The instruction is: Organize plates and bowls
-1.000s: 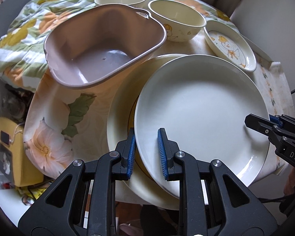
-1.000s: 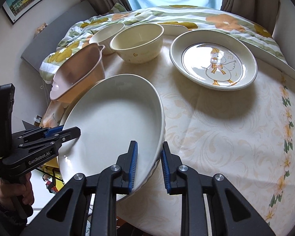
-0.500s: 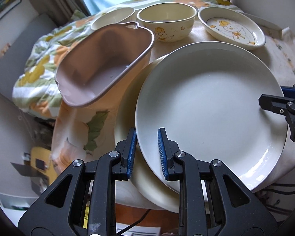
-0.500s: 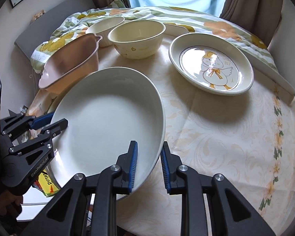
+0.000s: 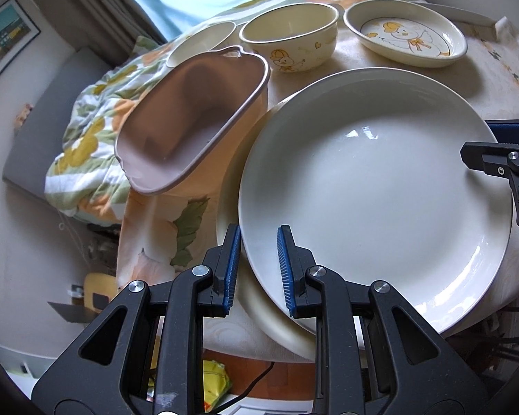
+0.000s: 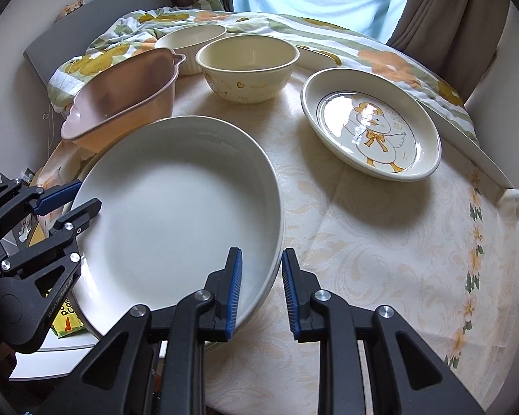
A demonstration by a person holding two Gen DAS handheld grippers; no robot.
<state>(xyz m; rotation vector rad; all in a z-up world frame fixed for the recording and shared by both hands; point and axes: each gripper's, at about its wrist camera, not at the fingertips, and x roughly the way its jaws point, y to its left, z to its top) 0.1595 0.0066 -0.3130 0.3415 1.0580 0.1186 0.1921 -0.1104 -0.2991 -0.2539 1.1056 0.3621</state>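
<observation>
While both grippers straddle its rim from opposite sides, fingers apart, a white plate (image 5: pixel 373 186) rests atop another plate (image 5: pixel 231 214); left gripper (image 5: pixel 257 269), right gripper (image 6: pixel 261 290).

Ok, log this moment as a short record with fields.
held item: white plate, both grippers at opposite rims
left gripper: jaws straddle plate's near rim, gap visible
right gripper: jaws straddle rim, gap visible
under it: second plate
other dishes: duck plate, duck bowl, pink tub
</observation>
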